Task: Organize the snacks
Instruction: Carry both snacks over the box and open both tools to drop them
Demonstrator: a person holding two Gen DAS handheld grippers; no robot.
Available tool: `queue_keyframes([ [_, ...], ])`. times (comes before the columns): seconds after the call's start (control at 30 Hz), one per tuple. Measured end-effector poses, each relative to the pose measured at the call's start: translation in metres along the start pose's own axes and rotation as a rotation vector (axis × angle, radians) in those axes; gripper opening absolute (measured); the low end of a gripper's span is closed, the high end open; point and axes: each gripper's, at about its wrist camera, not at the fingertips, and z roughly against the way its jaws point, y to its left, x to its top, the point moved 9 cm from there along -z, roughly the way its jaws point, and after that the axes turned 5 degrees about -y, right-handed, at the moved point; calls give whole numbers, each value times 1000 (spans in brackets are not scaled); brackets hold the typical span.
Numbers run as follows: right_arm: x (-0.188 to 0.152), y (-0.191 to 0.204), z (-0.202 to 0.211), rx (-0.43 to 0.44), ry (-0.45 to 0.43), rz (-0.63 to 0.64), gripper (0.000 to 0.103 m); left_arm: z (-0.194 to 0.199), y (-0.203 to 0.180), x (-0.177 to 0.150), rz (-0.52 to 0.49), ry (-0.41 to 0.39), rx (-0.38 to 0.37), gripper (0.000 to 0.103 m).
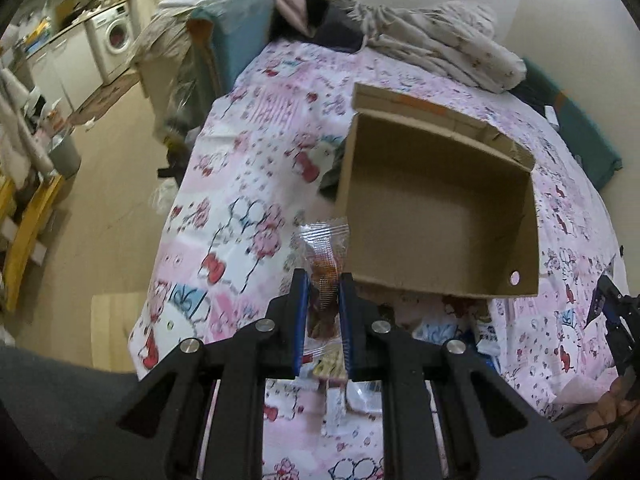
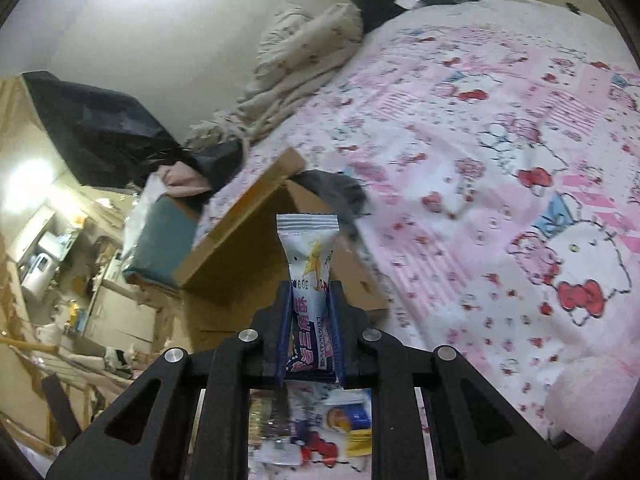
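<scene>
Bed: pink cartoon-cat bedspread [image 1: 248, 184] fills both my views, with a crumpled pale blanket [image 1: 440, 48] bunched at the far end by the wall.
Box: open cardboard box [image 1: 432, 208] lies on the bedspread, its inside bare in my left view.
Left gripper: my left gripper [image 1: 324, 280] is pinched on a clear-wrapped snack [image 1: 324, 256], held just beside the box's near left corner.
Right gripper: my right gripper [image 2: 310, 290] is clamped on a white and purple snack packet [image 2: 310, 248], its crimped end standing up in front of the box.
Pile: more snack packets [image 2: 320, 420] lie on the bedspread below my fingers, blurred.
</scene>
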Motion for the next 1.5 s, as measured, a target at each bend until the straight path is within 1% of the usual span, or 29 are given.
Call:
queue_keyframes([
  [0.07,0,7,-3,19,-2,8,18,0,-7,7,-19,-23,-19,12],
  [0.2,-4,26,-10,40,9,64,18,-4,-19,17,-73,-61,-33,12],
  [0.37,-3,44,-17,69,14,119,19,-12,-32,29,-100,-68,-54,12],
  [0.5,1,49,-26,84,24,133,19,-16,-44,44,-137,-86,-67,12],
  [0.63,4,55,-39,88,39,160,19,-22,-56,56,-163,-93,-77,12],
  [0.87,10,59,-59,81,63,192,19,-40,-80,66,-204,-91,-98,12],
  [1.03,12,57,-76,66,84,211,19,-55,-95,67,-223,-76,-112,12],
  [1.17,9,55,-93,46,117,236,19,-70,-105,64,-263,-81,-114,12],
  [1.23,5,52,-102,30,137,245,19,-77,-108,61,-275,-85,-118,12],
  [1.37,-8,45,-117,-8,185,270,19,-98,-113,51,-282,-45,-134,12],
  [1.43,-15,41,-123,-33,201,282,19,-104,-114,48,-288,-39,-140,12],
  [1.5,-21,37,-127,-30,224,271,19,-108,-114,45,-296,-41,-136,12],
])
